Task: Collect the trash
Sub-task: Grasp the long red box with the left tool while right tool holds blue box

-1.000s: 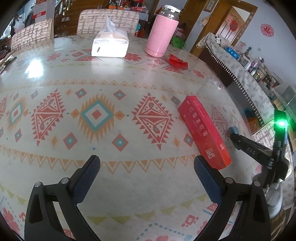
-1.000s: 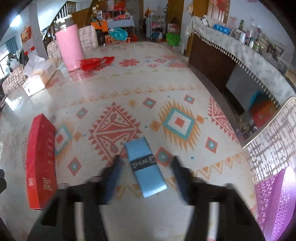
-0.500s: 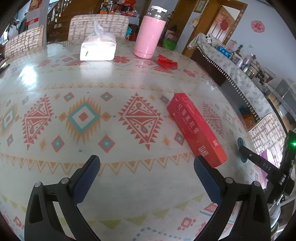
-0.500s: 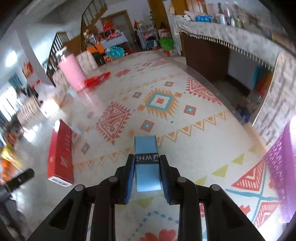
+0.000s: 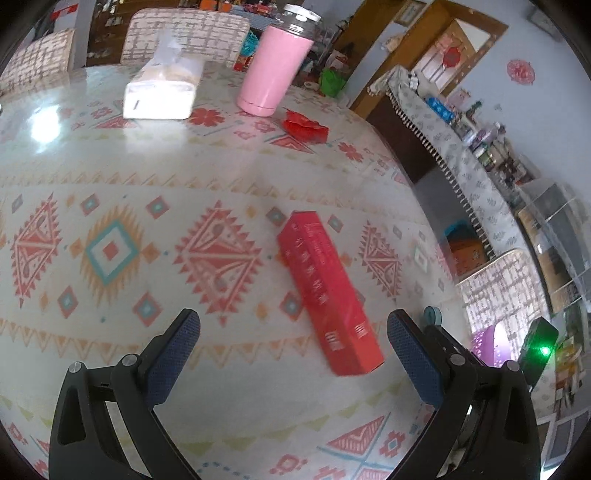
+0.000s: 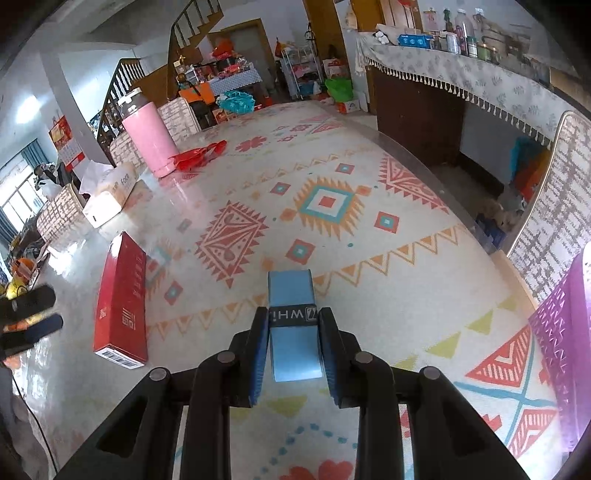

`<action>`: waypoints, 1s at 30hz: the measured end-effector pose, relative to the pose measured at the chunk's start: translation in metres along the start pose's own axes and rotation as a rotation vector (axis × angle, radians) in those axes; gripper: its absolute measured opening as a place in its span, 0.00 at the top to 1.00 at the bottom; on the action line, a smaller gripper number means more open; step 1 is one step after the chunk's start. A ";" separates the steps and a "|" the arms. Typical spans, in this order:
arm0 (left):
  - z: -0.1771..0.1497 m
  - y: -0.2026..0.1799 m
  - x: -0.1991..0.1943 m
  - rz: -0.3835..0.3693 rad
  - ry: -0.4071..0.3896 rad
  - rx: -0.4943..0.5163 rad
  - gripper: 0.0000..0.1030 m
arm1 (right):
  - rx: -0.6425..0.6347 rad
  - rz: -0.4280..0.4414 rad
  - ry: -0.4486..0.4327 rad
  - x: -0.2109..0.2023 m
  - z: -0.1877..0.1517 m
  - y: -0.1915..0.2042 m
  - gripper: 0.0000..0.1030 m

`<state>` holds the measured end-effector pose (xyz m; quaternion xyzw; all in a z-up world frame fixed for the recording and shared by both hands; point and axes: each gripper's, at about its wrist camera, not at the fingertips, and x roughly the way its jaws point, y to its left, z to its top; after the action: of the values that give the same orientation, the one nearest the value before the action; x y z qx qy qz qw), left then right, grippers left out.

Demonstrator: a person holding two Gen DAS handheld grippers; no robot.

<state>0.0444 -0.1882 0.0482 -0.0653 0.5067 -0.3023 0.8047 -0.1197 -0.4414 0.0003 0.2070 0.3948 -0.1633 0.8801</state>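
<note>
My right gripper (image 6: 293,325) is shut on a small light-blue packet (image 6: 291,291) with a dark band, held above the patterned table. A long red box (image 6: 120,299) lies on the table to its left; the same red box (image 5: 327,291) sits just ahead of my left gripper (image 5: 293,339), between and slightly beyond its wide-open fingers, untouched. A crumpled red wrapper (image 5: 306,123) lies at the far side by the pink bottle; that wrapper (image 6: 197,157) also shows in the right wrist view. The left gripper's fingertips (image 6: 33,310) appear at the left edge there.
A pink bottle (image 5: 275,66) and a white tissue pack (image 5: 160,92) stand at the far side of the table. A purple slatted basket (image 6: 565,332) sits beyond the right table edge. Chairs (image 5: 184,33) ring the table; a sideboard (image 6: 461,81) stands to the right.
The right gripper closed on the blue packet and lifted it off the table. The left gripper moved toward the red box, which now lies nearer its open fingers.
</note>
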 end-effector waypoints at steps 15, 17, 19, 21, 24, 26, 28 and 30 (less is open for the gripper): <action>-0.005 -0.034 0.052 0.152 0.123 0.067 0.18 | 0.012 0.015 0.006 -0.001 0.000 -0.001 0.71; -0.007 -0.029 0.048 0.147 0.128 0.048 0.47 | 0.009 0.013 0.005 -0.001 0.000 -0.001 0.71; -0.009 -0.026 0.044 0.132 0.137 0.034 0.70 | 0.001 0.006 0.005 -0.001 0.000 0.000 0.71; -0.014 -0.024 0.034 0.129 0.121 0.033 0.72 | -0.006 0.003 0.005 -0.001 -0.001 0.001 0.71; -0.019 -0.024 0.015 0.106 0.090 0.028 0.72 | -0.014 0.005 0.005 -0.002 -0.001 0.003 0.72; -0.022 -0.026 -0.001 0.110 0.051 0.040 0.72 | -0.014 0.008 -0.005 -0.004 -0.001 0.003 0.72; -0.025 -0.028 -0.018 0.122 0.008 0.060 0.72 | -0.014 0.010 -0.016 -0.005 -0.001 0.003 0.72; -0.029 -0.028 -0.037 0.125 -0.029 0.075 0.72 | -0.017 0.009 -0.024 -0.006 -0.001 0.003 0.72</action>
<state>-0.0037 -0.1847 0.0742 -0.0078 0.4864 -0.2694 0.8311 -0.1231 -0.4374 0.0050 0.1994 0.3846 -0.1585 0.8873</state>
